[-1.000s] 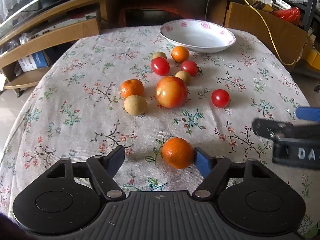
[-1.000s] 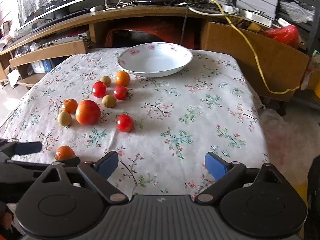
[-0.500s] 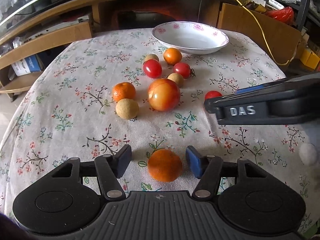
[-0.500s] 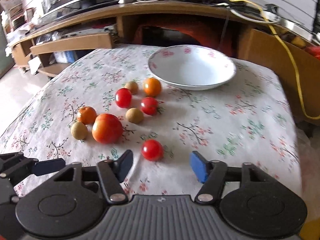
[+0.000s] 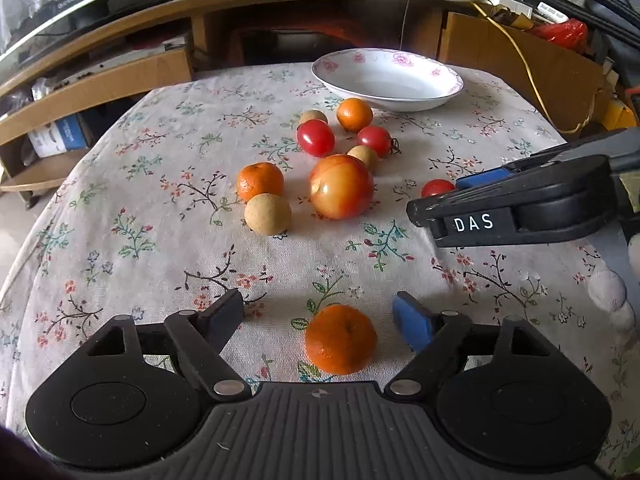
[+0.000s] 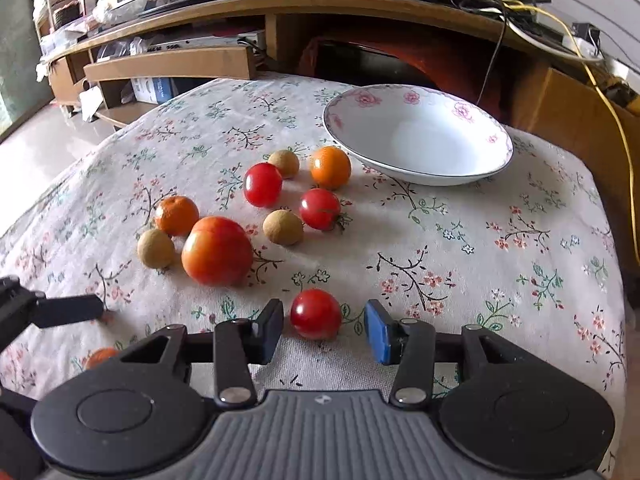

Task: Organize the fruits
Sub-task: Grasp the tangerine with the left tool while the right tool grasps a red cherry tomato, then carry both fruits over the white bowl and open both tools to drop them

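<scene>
An orange mandarin [image 5: 340, 339] lies on the floral tablecloth between the fingers of my open left gripper [image 5: 320, 317], nearer the blue finger, with gaps on both sides. A red cherry tomato [image 6: 315, 313] lies between the fingers of my open right gripper [image 6: 324, 330], untouched. A white bowl [image 6: 418, 132] with pink flowers stands empty at the far side of the table; it also shows in the left wrist view [image 5: 387, 79]. A large tomato [image 5: 341, 186], mandarins, cherry tomatoes and tan longans lie grouped mid-table.
The right gripper's body [image 5: 520, 208] crosses the right side of the left wrist view, hiding part of a cherry tomato [image 5: 437, 188]. A wooden desk [image 6: 280, 20] with cables stands behind the table. The table edges drop off left and right.
My right gripper has moved forward to the left, bringing the cherry tomato between its narrowing fingers. My left gripper's fingers have opened wider around the mandarin.
</scene>
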The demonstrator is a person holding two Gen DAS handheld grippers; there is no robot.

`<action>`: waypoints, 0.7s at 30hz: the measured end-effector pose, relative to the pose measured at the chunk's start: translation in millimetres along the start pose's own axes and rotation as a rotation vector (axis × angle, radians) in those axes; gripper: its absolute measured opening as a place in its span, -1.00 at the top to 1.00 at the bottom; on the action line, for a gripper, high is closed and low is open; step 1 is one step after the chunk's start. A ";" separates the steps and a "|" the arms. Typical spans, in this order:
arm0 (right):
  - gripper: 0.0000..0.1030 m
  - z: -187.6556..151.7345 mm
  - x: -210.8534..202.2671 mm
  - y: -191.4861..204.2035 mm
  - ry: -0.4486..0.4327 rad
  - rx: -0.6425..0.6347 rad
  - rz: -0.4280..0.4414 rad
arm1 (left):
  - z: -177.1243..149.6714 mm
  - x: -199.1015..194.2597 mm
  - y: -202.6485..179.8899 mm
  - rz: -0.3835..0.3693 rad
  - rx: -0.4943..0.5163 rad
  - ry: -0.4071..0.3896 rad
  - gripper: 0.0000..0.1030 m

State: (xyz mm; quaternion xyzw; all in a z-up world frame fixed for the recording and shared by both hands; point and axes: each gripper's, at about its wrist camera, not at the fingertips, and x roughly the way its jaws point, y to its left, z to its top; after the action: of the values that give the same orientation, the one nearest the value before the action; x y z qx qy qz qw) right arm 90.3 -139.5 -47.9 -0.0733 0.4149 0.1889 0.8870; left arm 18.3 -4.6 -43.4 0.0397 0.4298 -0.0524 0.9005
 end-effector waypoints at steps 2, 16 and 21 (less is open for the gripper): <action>0.13 0.2 0.5 0.0 0.008 -0.007 0.001 | -0.5 -2.1 1.0 -0.008 0.000 0.003 -0.59; 0.50 -1.4 -8.9 -2.7 0.028 -0.003 0.027 | -6.8 -14.1 -5.1 -0.047 0.051 0.006 0.19; 0.50 -3.0 -16.3 -6.5 0.025 0.011 0.026 | -7.4 -15.0 -7.9 -0.032 0.068 0.010 0.13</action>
State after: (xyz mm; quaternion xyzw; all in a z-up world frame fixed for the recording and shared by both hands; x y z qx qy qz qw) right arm 81.2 -150.7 -37.6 -0.0654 0.4278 0.1973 0.8796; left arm 2.2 -10.6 -36.6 0.0634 0.4326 -0.0813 0.8957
